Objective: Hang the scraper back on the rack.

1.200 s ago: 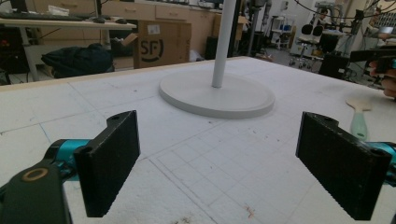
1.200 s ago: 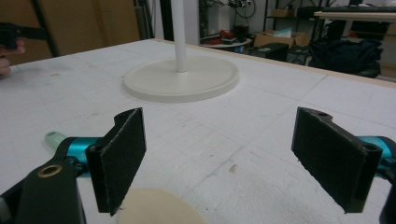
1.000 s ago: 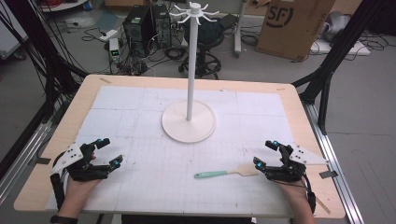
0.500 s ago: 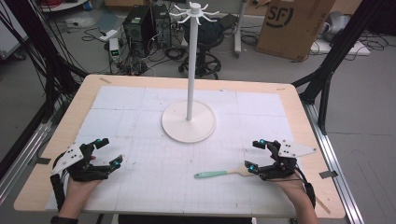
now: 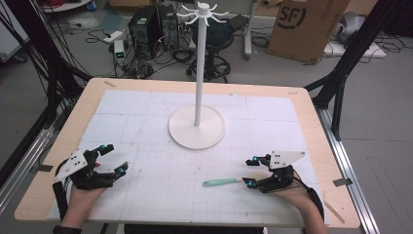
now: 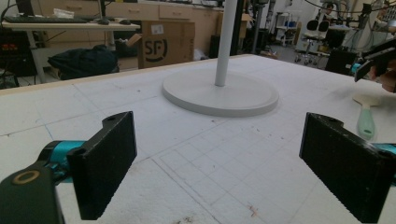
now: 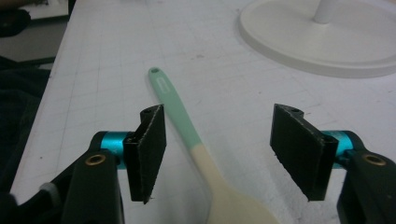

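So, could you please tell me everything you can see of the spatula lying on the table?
The spatula has a slim mint-green handle with a small hole at its tip and a cream, rubbery-looking blade. It lies flat on the white gridded table, in front of the white stand's round base and apart from it. The right hand-held gripper sits open astride the blade end, neither jaw touching it.

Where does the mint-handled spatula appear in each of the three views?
High view: the spatula lies near the table's front edge, right of centre, its head at the right gripper.
Left gripper view: far right, beyond the right-hand finger.
Right gripper view: centre, between the open fingers, handle pointing away.
Shared landmark: the white stand's round base.
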Demonstrator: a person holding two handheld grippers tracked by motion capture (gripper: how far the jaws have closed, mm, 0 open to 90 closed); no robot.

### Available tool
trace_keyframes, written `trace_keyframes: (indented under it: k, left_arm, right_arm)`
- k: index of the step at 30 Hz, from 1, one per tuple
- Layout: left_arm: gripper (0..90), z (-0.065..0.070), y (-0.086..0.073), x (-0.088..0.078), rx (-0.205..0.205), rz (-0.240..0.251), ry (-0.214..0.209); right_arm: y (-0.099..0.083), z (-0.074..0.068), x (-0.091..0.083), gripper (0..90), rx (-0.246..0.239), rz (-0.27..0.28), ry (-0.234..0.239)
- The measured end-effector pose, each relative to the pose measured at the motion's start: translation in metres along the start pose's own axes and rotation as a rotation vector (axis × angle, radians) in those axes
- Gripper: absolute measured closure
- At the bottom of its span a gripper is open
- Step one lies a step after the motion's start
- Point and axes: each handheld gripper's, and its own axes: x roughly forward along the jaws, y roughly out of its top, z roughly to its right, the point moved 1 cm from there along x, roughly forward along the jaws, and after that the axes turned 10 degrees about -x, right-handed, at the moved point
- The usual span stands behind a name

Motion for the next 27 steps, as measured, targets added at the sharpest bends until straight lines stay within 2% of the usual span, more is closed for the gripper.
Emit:
trace_keyframes:
  k: [1, 11, 15, 20, 22, 27]
  left_arm:
    - [11.6, 0.000, 0.000, 0.000, 0.001, -0.001, 0.000]
    - [11.6, 0.000, 0.000, 0.000, 0.004, -0.002, -0.002]
    - [11.6, 0.000, 0.000, 0.000, 0.004, -0.003, -0.003]
    - [11.7, 0.000, 0.000, 0.000, 0.003, -0.002, -0.001]
    - [11.7, 0.000, 0.000, 0.000, 0.002, -0.001, -0.002]
    - [11.7, 0.000, 0.000, 0.000, 0.003, -0.003, 0.000]
  right_arm:
    - [0.000, 0.000, 0.003, 42.6, -0.002, -0.020, 0.018]
    - [-0.002, 0.000, 0.015, 49.3, -0.028, -0.099, 0.056]
    - [-0.002, 0.001, 0.020, 57.5, -0.041, -0.133, 0.088]
    - [-0.004, 0.001, 0.023, 61.5, -0.038, -0.165, 0.098]
    - [-0.004, 0.001, 0.024, 66.8, -0.058, -0.183, 0.102]
    - [-0.003, 0.000, 0.025, 72.4, -0.071, -0.187, 0.120]
